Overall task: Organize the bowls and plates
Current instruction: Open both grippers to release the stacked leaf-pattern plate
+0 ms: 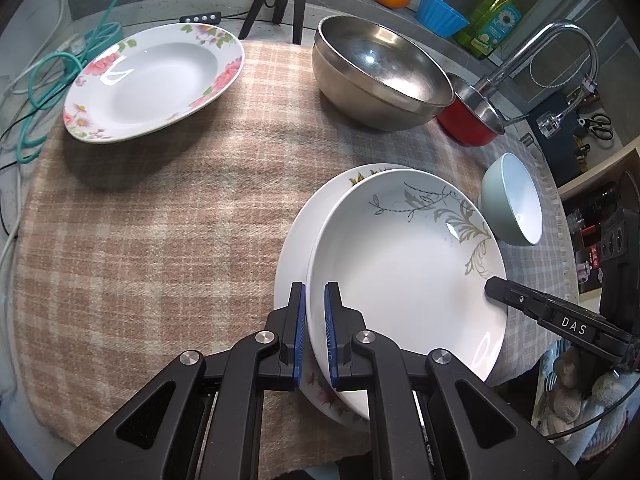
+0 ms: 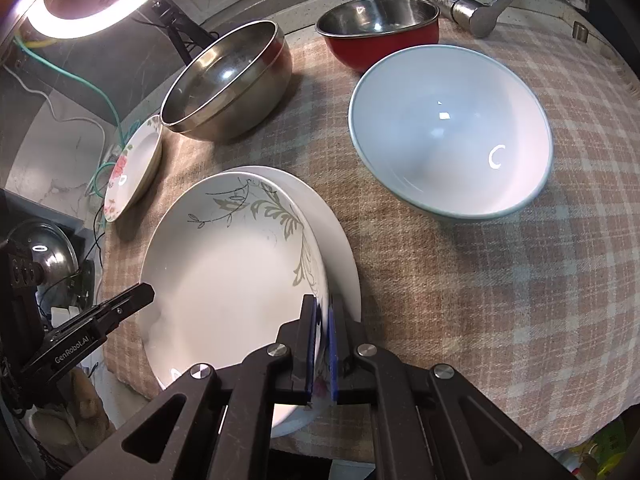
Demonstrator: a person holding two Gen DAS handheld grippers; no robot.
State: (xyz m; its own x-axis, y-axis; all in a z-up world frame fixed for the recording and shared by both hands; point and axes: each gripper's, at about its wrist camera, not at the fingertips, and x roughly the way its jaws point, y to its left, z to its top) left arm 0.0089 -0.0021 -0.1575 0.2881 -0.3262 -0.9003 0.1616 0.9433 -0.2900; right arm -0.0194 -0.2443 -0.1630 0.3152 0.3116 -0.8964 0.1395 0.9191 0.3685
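Both claws pinched the leaf-pattern plate [image 1: 404, 276]: left claw [image 1: 315, 336] on its left rim, right claw [image 2: 322, 344] opposite. Plate sat atop a larger plate [image 2: 340, 240] near the surface's front edge.

- Ahead and to the left of the left claw [image 1: 315, 336], a broad stretch of bare plaid cloth [image 1: 168, 208] lies open up to the floral plate [image 1: 154, 82].
- Straight ahead, the steel bowl [image 1: 380, 76] and red bowl [image 1: 470, 114] block the far edge of the table.
- Ahead of the right claw [image 2: 322, 350] stands the pale bowl [image 2: 450, 138]; the cloth to its right is free.
- The faucet [image 1: 540, 52] overhangs the red bowl.
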